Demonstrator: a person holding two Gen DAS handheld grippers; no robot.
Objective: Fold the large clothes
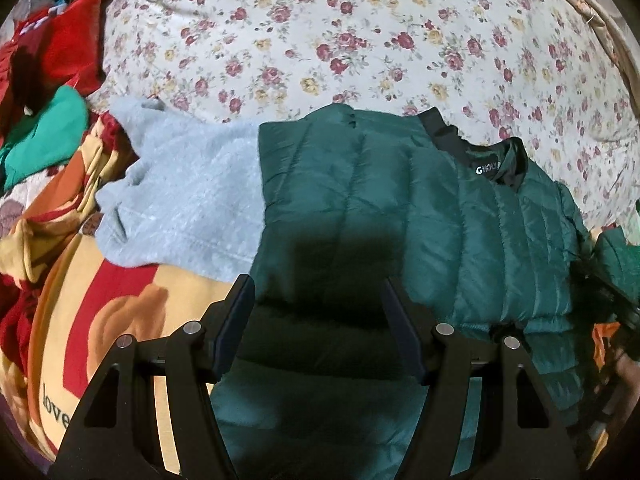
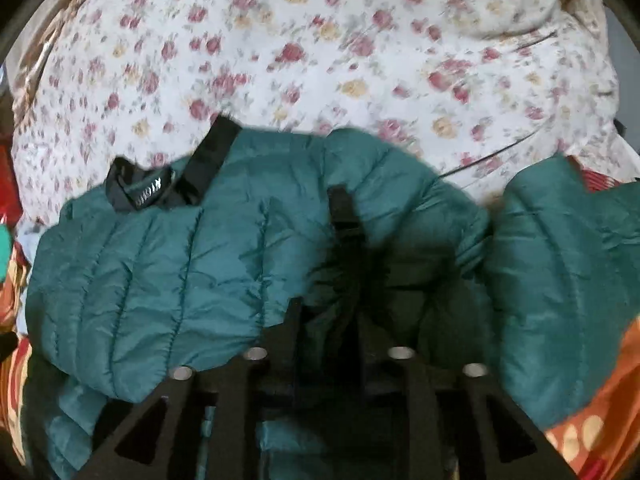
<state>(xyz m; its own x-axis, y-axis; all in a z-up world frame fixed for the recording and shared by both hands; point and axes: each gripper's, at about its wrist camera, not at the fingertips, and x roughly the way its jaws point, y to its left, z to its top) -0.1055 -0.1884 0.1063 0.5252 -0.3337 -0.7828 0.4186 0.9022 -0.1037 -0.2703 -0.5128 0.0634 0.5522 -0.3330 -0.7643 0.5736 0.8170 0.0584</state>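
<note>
Nearest the left wrist camera, the left claw (image 1: pixel 318 300) stands wide apart, hovering over the hem end of the green quilted jacket (image 1: pixel 400 208) with nothing between its fingers. In the right wrist view, the right claw (image 2: pixel 326 320) sits partly parted over a bunched fold near the jacket's sleeve (image 2: pixel 560 260); whether its pads press the fabric cannot be told. The jacket lies spread on the bed, its black collar (image 1: pixel 492 160) toward the floral sheet (image 1: pixel 320 40). A grey sweater (image 1: pixel 192 200) lies beside it, partly under the hem, with a patterned blanket (image 1: pixel 100 300) and red clothes (image 1: pixel 68 44) beyond.
</note>
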